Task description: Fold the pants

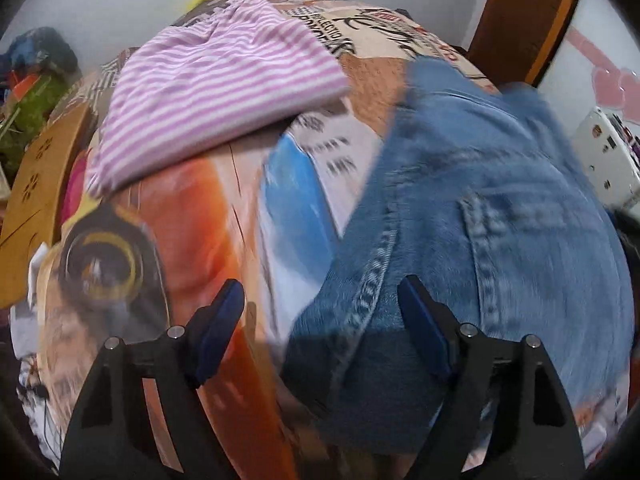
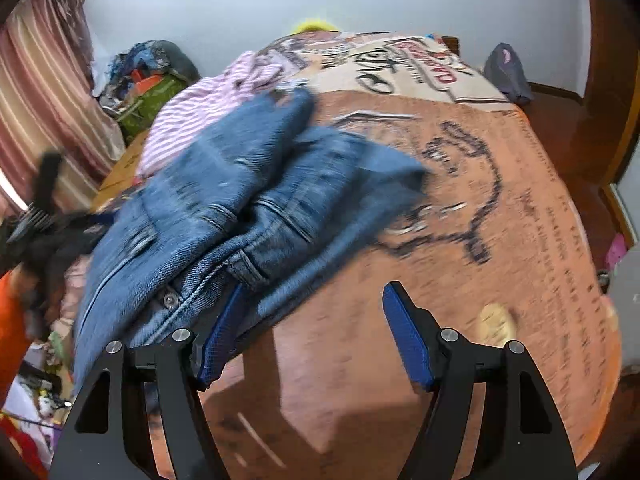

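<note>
Both jaws spread, gripping nothing — I judge the jeans (image 2: pixel 240 200) heavy, floppy denim, best pinched at the stiff waistband (image 2: pixel 244 268).

Jeans (image 2: pixel 224 216) heaped on the bedspread (image 2: pixel 500 240), striped garment (image 2: pixel 192 120) behind them to the left

Your left black plastic two-finger gripper (image 1: pixel 320 320): angular matte arms with slot cutouts, two silver round screw heads per side, dark navy textured rectangular pads (image 1: pixel 424 332). Your right black plastic two-finger gripper (image 2: pixel 314 334): same build, pads (image 2: pixel 406 340) brighter blue, mesh-like texture, silver screws.
</note>
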Tool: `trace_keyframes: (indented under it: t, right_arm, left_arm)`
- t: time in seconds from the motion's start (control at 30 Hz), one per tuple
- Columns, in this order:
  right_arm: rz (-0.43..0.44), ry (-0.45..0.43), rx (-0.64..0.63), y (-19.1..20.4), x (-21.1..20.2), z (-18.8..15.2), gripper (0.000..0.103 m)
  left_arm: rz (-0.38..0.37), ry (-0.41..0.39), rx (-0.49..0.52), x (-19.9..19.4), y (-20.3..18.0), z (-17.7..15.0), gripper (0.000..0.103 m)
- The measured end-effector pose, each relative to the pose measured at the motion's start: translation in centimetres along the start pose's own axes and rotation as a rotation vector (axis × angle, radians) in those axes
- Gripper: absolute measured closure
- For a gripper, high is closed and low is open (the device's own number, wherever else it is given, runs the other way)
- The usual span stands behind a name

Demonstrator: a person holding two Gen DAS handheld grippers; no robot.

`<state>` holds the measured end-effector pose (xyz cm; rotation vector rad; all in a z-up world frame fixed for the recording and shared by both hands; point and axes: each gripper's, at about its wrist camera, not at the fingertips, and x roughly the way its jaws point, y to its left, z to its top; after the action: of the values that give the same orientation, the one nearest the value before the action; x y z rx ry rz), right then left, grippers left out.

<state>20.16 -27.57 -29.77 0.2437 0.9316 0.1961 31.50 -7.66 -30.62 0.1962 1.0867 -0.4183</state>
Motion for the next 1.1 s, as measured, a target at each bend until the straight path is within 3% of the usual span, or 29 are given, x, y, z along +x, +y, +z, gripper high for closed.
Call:
trace_keyframes:
  t: [0.13, 0.23, 0.37, 0.5, 0.67, 0.77, 0.87, 1.0, 1.1]
  right_arm:
    - [-0.059, 0.004, -0.006, -2.1, 0.6, 1.2, 0.035]
    - [-0.085, -0.003, -0.017, -2.7, 0.4, 1.6, 0.035]
    - [-0.067, -0.058, -0.017, -2.8, -1.7, 2.4, 0.035]
    - [-0.05, -0.126, -0.082, -0.9, -3.5, 4.5, 0.035]
    - [-0.034, -0.134, -0.158, 1.5, -1.6, 6.7, 0.035]
    - [-0.061, -0.088, -0.186, 1.9, 1.4, 7.4, 0.036]
    - [-0.085, -0.024, -0.201, 1.4, 4.0, 7.5, 0.037]
    - [-0.049, -0.001, -0.161, -0.2, 5.1, 7.9, 0.037]
    - [-0.035, 0.012, -0.14, -0.5, 5.1, 8.2, 0.037]
  left_arm:
    - [-0.045, -0.016, -0.064, -2.5, -1.5, -3.2, 0.022]
    - [-0.054, -0.022, -0.107, -3.4, -1.6, -3.7, 0.023]
    - [0.016, -0.082, -0.096, -5.4, -1.4, -1.3, 0.024]
    - [0.024, -0.161, -0.037, -6.5, -2.0, 2.4, 0.021]
    - [-0.015, -0.157, 0.031, -3.2, -3.6, 7.3, 0.018]
    - [0.022, -0.11, 0.073, 0.5, -4.6, 9.2, 0.017]
    - [-0.006, -0.121, 0.058, 2.7, -3.8, 9.7, 0.005]
    - [-0.083, -0.106, 0.024, 4.1, -2.3, 10.0, 0.004]
    - [-0.071, -0.098, 0.03, 3.7, -2.2, 10.3, 0.005]
